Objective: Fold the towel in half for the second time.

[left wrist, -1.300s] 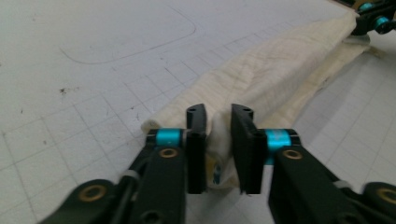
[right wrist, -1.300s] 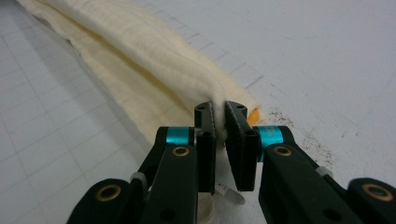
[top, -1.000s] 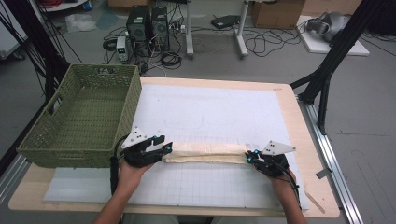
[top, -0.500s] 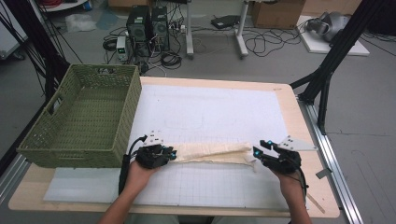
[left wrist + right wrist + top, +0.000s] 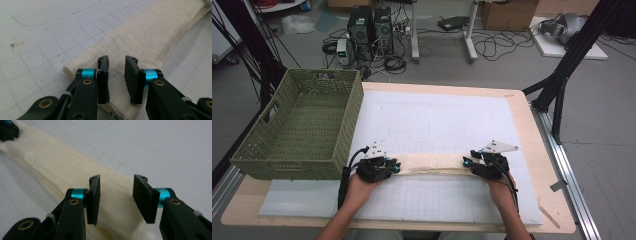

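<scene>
Mat (image 5: 427, 120): cloth (image 5: 432, 163) between claws.

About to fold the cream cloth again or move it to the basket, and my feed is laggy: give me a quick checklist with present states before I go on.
1. Left gripper over its end of the folded cloth: ok, cloth lies under the parted jaws.
2. Left jaws clamped on cloth: not ok, a gap shows between the pads.
3. Right gripper over the other end: ok.
4. Right jaws clamped: not ok, they stand apart and have just closed a little.
5. Cloth lying flat as a narrow strip on the white mat: ok.
6. Green basket free to receive: ok, nothing visible inside.
</scene>
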Motion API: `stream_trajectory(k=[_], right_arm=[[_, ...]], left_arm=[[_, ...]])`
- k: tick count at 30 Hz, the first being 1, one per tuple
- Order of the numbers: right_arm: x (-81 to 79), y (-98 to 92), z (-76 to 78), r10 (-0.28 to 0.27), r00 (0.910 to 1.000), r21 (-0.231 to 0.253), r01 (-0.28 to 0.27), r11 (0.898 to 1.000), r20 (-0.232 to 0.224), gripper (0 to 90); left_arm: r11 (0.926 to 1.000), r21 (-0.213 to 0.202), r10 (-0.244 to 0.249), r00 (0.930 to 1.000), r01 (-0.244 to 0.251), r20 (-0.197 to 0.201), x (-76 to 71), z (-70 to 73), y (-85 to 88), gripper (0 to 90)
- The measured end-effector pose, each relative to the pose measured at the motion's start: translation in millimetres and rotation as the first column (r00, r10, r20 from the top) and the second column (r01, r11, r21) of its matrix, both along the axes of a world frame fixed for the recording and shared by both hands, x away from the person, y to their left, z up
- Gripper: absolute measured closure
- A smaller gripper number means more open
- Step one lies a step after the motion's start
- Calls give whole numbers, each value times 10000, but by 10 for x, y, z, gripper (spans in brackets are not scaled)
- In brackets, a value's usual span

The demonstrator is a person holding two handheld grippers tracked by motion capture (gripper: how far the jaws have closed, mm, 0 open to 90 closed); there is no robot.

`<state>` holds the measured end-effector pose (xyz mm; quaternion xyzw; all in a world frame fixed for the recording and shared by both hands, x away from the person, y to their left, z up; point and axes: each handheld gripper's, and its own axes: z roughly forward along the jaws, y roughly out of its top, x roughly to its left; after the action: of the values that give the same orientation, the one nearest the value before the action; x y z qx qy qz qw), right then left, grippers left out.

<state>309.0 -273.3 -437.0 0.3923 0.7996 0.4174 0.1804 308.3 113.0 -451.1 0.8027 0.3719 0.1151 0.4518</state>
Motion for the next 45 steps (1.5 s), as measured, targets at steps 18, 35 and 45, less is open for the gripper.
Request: stream_trajectory(k=[18,35,45], right_arm=[[-244,-158,-134,-560,9981,-886,580,9944,257,597],[-253,-181,-113,-1007,9945,-1056,1032,9890,288,537],[-278,-282,-73,-745,9961,-620,773,9951,469,438]], left_arm=[[9998,145,97,10000,-97,-2,2,-3,1,725],[9997,113,196,9998,-197,38,-2,-5,2,733],[9981,-609,38,10000,-37,24,-17,26,77,693]])
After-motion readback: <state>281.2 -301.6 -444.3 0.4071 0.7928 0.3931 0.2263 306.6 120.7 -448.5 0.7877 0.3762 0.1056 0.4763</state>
